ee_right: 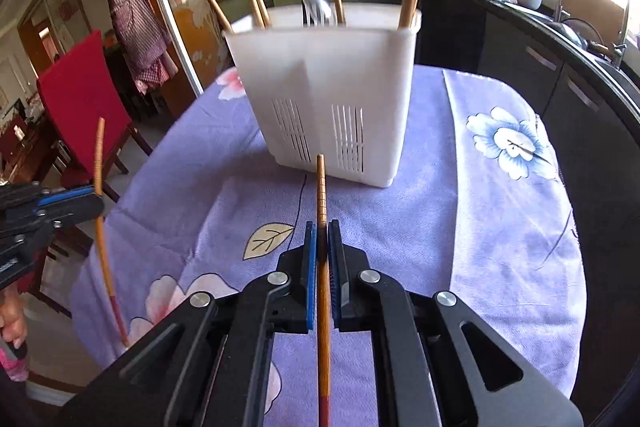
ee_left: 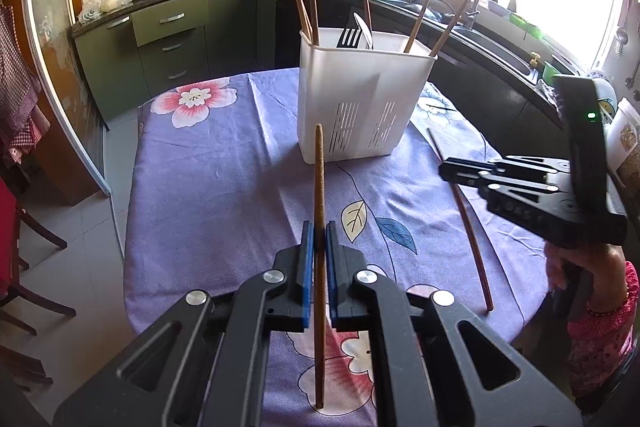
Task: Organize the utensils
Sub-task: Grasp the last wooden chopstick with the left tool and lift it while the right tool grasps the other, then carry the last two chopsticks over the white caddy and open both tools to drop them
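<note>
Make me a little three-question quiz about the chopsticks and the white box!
1. True or false: the left tool is shut on a chopstick.
2. What does the right tool grip? A) a fork B) a chopstick C) nothing
3. Fill in: the white holder stands on a purple ____ tablecloth.

Key: 1 true. 2 B, its own chopstick. 3 flowered.
</note>
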### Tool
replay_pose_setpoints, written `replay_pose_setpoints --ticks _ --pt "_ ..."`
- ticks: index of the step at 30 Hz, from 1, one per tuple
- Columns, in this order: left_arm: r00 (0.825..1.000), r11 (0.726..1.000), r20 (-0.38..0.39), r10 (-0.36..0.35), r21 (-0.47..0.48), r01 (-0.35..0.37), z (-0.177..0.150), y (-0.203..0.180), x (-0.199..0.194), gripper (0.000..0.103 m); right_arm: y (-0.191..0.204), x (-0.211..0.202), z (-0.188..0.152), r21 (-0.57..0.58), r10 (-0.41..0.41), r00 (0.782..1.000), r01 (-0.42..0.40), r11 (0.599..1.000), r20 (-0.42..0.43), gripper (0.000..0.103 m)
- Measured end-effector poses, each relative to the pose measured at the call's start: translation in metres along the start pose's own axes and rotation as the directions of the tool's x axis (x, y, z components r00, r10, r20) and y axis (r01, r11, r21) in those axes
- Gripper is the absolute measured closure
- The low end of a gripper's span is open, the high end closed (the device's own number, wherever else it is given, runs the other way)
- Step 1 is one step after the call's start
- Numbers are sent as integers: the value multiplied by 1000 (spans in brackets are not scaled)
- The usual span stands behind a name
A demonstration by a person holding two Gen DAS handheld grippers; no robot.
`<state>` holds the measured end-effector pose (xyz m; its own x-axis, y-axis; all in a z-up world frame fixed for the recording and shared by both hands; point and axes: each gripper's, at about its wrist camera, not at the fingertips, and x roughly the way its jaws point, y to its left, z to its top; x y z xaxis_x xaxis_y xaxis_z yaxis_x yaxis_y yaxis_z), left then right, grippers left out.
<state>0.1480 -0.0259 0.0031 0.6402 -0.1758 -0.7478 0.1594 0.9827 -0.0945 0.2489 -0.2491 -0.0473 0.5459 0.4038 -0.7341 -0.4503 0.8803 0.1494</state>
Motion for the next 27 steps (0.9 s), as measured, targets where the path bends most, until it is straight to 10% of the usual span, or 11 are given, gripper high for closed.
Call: replay_pose_setpoints --ticks 12,27 --pt "997 999 66 33 33 -36 -4 -8 -36 97 -28 -126 -44 76 -6 973 -11 997 229 96" --pt "994 997 104 44 52 -50 -3 -13 -59 97 -18 -149 -47 56 9 962 -25 998 275 96"
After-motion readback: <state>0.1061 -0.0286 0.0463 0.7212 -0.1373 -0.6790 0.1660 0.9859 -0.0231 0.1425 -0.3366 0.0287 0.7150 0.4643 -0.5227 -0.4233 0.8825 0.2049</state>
